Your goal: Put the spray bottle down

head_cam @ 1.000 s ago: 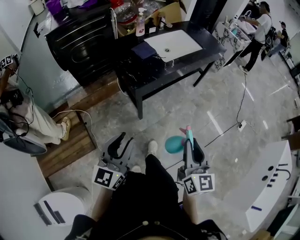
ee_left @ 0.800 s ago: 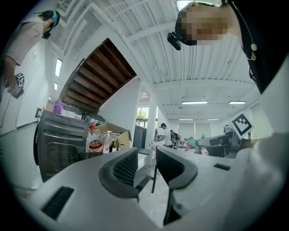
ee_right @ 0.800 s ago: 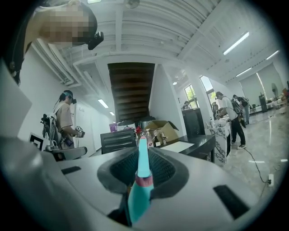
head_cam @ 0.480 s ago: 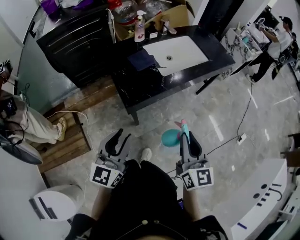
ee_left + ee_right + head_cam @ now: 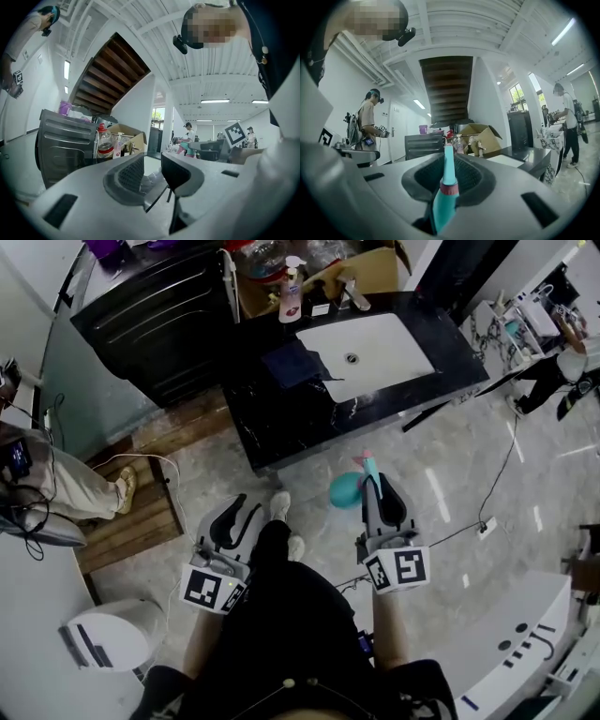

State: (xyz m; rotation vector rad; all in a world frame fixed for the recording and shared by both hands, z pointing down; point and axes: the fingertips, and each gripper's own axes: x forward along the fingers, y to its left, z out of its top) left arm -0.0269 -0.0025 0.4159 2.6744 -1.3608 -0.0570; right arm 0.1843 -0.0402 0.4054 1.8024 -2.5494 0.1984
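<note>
A teal spray bottle (image 5: 349, 489) with a pink trigger hangs over the marble floor, just short of the black counter (image 5: 281, 418). My right gripper (image 5: 376, 486) is shut on its neck; its jaws have just been closing a little on the bottle. In the right gripper view the bottle's teal neck (image 5: 446, 187) stands upright between the dark pads, right gripper (image 5: 449, 165) pointing level at the counter. My left gripper (image 5: 236, 517) is held level at the left, open. In the left gripper view the left gripper (image 5: 152, 171) has nothing between its pads.
The counter holds a white sink (image 5: 370, 338), a dark blue cloth (image 5: 291, 364), a pump bottle (image 5: 292, 292) and a cardboard box (image 5: 375, 266). A black cabinet (image 5: 159, 306) stands left of it. Wooden step (image 5: 131, 517), white bin (image 5: 103, 638), a seated person (image 5: 47, 486) at left.
Both grippers have travelled forward across the floor and the black counter now lies much closer to them. The spray bottle stays in the right gripper.
</note>
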